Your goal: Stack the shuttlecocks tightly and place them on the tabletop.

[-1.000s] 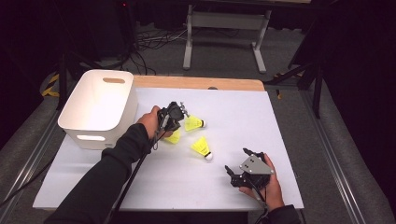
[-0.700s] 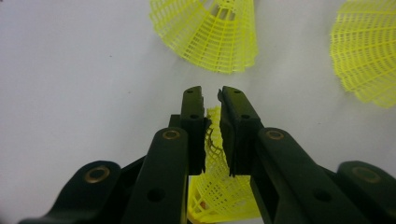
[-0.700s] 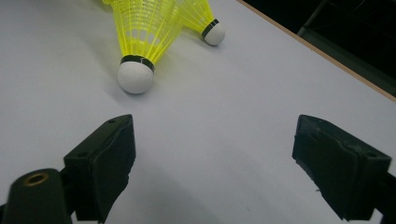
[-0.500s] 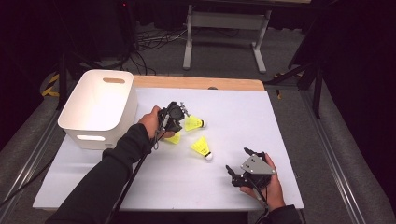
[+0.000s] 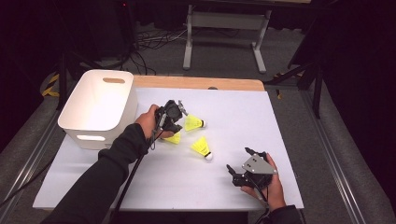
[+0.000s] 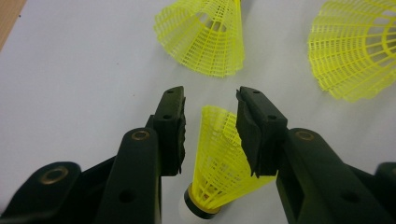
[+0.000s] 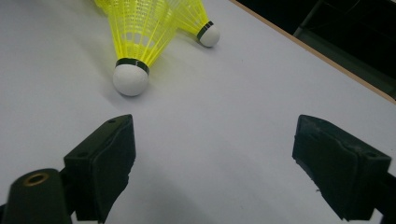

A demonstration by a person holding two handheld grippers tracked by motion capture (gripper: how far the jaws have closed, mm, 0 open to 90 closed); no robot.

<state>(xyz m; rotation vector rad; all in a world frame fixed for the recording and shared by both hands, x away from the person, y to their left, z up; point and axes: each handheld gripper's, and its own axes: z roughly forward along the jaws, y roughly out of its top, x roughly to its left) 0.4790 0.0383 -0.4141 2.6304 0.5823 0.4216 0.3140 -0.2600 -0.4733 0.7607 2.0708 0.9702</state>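
Note:
Three yellow shuttlecocks lie on the white table [image 5: 289, 140]. My left gripper [image 5: 174, 128] [image 6: 210, 95] points down at the left one [image 5: 173, 137] [image 6: 217, 163]. Its jaws have just been opening and stand open, with that shuttlecock's skirt between the pads and its white cork toward the camera. Two more shuttlecocks [image 6: 205, 37] [image 6: 359, 46] lie just beyond, which in the high view are the middle one [image 5: 192, 123] and the right one [image 5: 201, 147]. My right gripper [image 5: 237, 158] [image 7: 215, 135] rests open near the front edge, empty, with the right shuttlecock [image 7: 135, 42] ahead of it.
A white bin [image 5: 107, 132] with handle cut-outs stands at the table's left, close to the left hand. A wooden strip [image 5: 201, 83] runs along the far edge. Beyond are a dark floor, cables and a grey stand [image 5: 224, 18].
Both hands stay almost where they were in the high view. The three shuttlecocks lie in the same places.

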